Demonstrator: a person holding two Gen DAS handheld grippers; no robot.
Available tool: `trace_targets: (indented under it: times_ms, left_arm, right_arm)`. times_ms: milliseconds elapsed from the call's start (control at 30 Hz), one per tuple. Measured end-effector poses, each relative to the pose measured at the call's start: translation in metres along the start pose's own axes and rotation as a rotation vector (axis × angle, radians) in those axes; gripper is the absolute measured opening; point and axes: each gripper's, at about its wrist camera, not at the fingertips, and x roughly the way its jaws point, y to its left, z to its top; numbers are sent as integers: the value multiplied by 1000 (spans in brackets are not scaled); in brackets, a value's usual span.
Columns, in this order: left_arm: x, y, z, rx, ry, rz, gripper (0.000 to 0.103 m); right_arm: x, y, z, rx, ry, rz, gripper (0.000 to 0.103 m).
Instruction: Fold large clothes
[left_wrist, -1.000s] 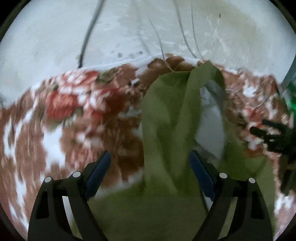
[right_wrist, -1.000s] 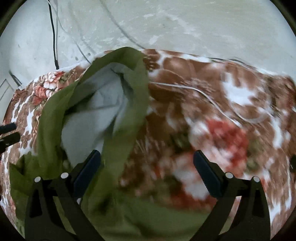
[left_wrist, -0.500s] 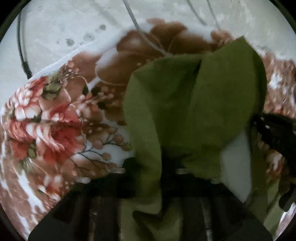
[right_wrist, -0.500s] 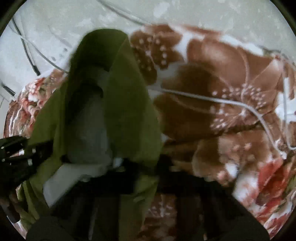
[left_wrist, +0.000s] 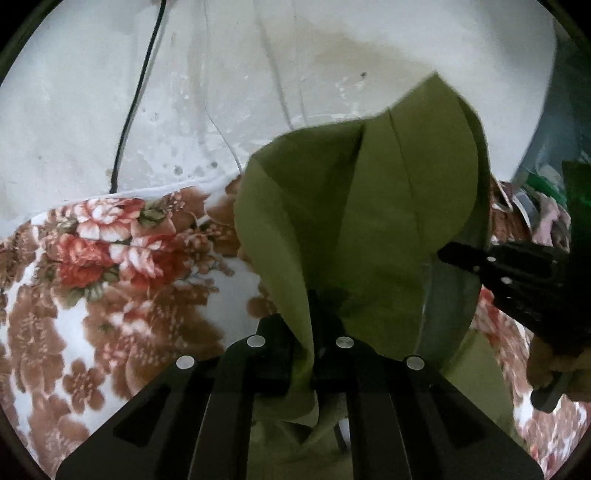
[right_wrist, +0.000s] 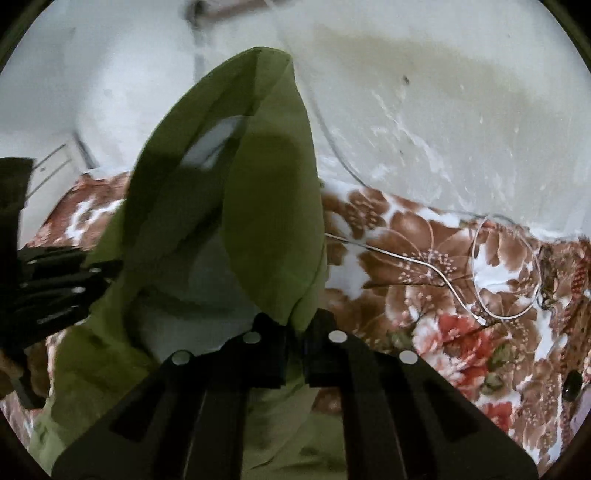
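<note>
An olive green garment (left_wrist: 354, 206) with a pale grey inner side hangs lifted above a floral blanket (left_wrist: 110, 266). My left gripper (left_wrist: 312, 325) is shut on a fold of the green cloth, which rises in front of the camera. My right gripper (right_wrist: 295, 328) is shut on another part of the same garment (right_wrist: 258, 206). The right gripper shows at the right of the left wrist view (left_wrist: 517, 273). The left gripper shows at the left edge of the right wrist view (right_wrist: 51, 288). More green cloth trails below both grippers.
A stained white wall (left_wrist: 258, 74) stands behind the bed, with a black cable (left_wrist: 136, 92) running down it. A white charging cable (right_wrist: 480, 280) lies looped on the blanket (right_wrist: 461, 295) at the right. A small dark object (right_wrist: 571, 384) lies near the right edge.
Both grippers went from open to shut on the green garment, then lifted it off the blanket, so the wall now fills the upper part of both views.
</note>
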Motion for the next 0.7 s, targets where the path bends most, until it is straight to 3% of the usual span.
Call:
trace_targets:
  times_ms: [267,367,467,633,667,700]
  left_arm:
    - [-84,-10,-56,17,-45,-43,6]
    - [-109,-18,-97,18,-44,-66,6]
    - [-120,-17,-144,-43,-19,-75,6]
    - [-120,-22,-217,-71,25,-37,7]
    - [-118,-23,-236,-83,47,-33,9]
    - [-117,-23,-248,-94,59,-33,11]
  right_arm:
    - [-92,42,-51,-92,-55,49,7]
    - [-121,60,-85,-162,-72,56,7]
    - [-139,79,-131,-224,-67,56,9]
    - [-138,94,-218,-138,56,62,17]
    - [-139,96,-232,-120,77,63,21]
    - [-139,97,-254,-87,127,71,34]
